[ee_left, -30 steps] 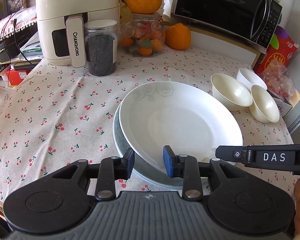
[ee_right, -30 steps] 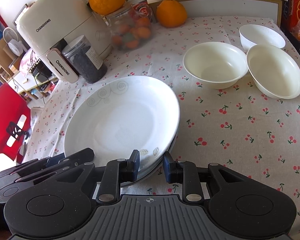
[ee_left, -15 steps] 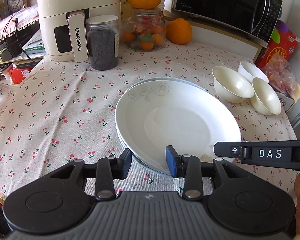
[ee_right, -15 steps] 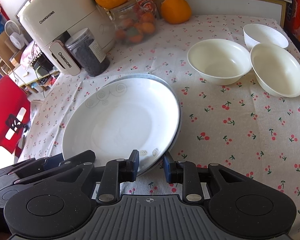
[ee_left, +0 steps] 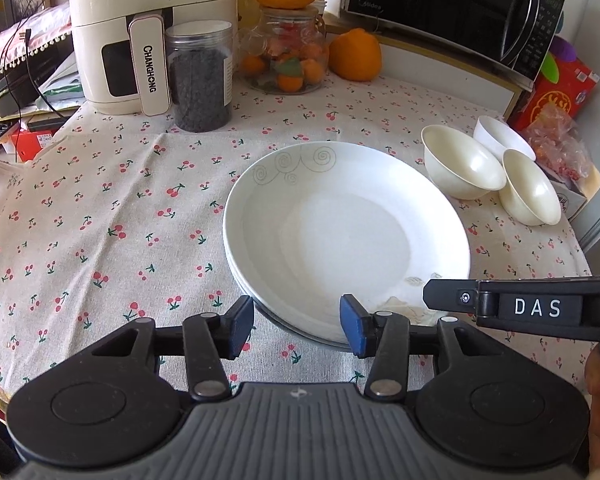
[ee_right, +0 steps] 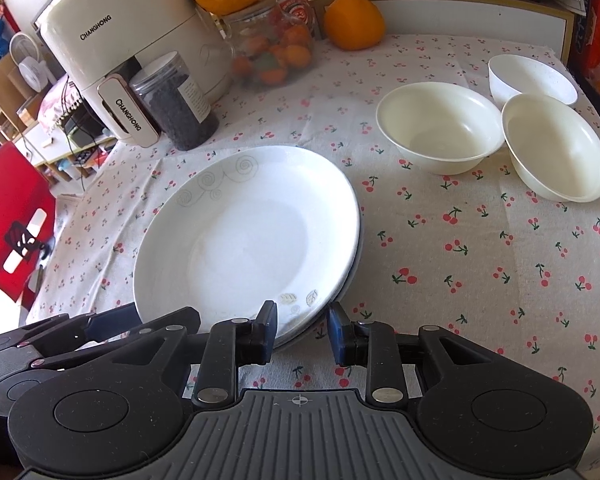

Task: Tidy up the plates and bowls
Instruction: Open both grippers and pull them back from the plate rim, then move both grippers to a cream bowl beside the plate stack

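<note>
Right now my left gripper has just been opening, plate stack rim between unpressed pads, frame centre on the cloth. My right gripper stands narrowly apart at the rim. Bowls upper right.

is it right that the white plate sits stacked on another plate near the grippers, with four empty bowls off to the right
Not quite: there are three empty bowls, not four, as the right wrist view shows. The rest holds: the white plate sits stacked on another plate, with the bowls off to its right.

Right claw open at plate stack rim; three bowls beyond
</note>
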`<action>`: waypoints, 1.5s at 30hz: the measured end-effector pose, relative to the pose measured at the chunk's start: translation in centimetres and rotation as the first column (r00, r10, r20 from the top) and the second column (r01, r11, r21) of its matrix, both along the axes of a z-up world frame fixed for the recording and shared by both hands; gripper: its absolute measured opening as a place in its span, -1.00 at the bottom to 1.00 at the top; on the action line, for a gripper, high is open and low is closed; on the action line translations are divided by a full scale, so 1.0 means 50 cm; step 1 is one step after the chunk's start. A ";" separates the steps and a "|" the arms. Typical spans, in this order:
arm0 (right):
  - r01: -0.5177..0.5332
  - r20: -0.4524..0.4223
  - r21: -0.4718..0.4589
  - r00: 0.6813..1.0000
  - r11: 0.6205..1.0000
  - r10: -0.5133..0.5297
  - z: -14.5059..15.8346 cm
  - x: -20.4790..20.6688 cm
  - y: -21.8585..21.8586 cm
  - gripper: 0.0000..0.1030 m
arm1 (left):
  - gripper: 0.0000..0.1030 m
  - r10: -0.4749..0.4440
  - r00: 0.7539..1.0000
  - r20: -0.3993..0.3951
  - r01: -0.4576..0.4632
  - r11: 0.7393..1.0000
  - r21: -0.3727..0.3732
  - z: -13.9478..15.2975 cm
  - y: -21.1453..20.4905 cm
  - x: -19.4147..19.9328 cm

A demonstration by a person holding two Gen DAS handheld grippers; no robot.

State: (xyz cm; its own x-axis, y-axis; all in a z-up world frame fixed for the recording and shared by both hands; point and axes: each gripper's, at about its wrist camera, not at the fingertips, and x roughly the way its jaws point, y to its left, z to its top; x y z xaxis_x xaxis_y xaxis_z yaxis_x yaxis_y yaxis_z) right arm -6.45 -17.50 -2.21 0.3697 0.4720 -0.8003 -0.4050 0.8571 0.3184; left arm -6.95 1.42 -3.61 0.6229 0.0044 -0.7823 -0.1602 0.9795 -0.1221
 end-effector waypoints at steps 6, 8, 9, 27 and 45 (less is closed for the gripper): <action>0.063 -0.010 0.002 0.998 0.998 -0.063 -0.006 0.022 -0.016 -0.32 | -0.15 0.041 0.999 -0.010 -0.042 0.998 -0.057 -0.005 0.018 0.005; 0.084 -0.030 0.013 0.996 0.996 -0.083 -0.013 0.029 -0.022 -0.25 | -0.15 0.058 0.998 -0.017 -0.059 0.996 -0.071 -0.008 0.024 0.006; 0.088 -0.034 0.019 0.996 0.996 -0.088 -0.015 0.032 -0.024 -0.25 | -0.15 0.062 0.998 -0.017 -0.064 0.995 -0.083 -0.009 0.026 0.006; 0.059 0.044 0.014 0.997 0.998 -0.059 -0.015 0.039 0.032 -0.04 | -0.01 0.100 0.995 0.001 -0.100 0.989 -0.109 -0.005 0.038 0.030; 0.122 0.033 0.125 0.991 0.985 -0.127 0.013 0.060 -0.024 0.22 | 0.25 0.159 0.985 0.060 -0.152 0.983 -0.099 0.027 0.062 0.030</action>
